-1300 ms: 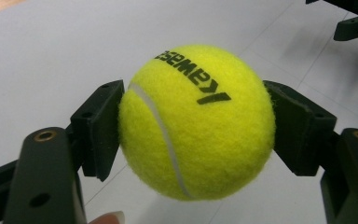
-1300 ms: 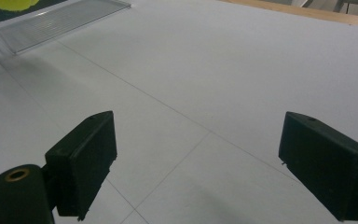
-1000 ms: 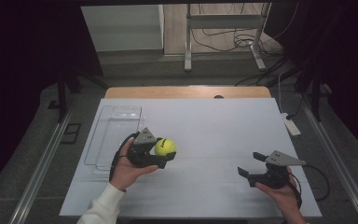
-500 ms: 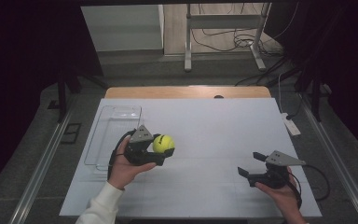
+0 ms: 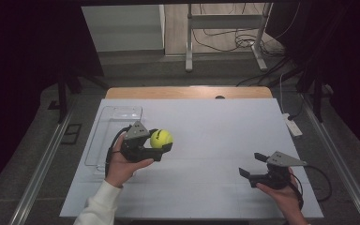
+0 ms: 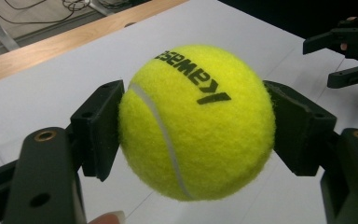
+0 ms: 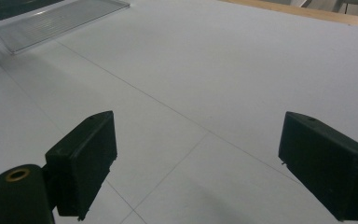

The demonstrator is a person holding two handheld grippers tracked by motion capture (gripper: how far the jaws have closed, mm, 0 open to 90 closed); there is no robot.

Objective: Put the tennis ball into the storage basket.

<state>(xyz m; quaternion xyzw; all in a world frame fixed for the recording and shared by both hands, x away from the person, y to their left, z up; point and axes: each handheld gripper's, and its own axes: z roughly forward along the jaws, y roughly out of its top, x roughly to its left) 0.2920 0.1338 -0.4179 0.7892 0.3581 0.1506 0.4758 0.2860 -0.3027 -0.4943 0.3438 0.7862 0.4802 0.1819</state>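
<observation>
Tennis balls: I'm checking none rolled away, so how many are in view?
1. The tennis ball is clamped between the jaws of the left hand-held gripper, beside the clear tray. The tray looks empty, though its near end is partly hidden.

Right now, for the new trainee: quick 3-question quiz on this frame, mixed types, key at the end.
1. True or false: the left gripper is clamped on the tennis ball.
2. Multiple choice: where is the clear tray?
A. between the two grippers
B. by the table's left edge, beside the left hand
C. under the right gripper
3. Short answer: how do the jaws of the right gripper stand, and what is between them?

Key
1. True: both pads press the ball's sides.
2. B
3. Wide open, with nothing between them but the bare white table.
</observation>
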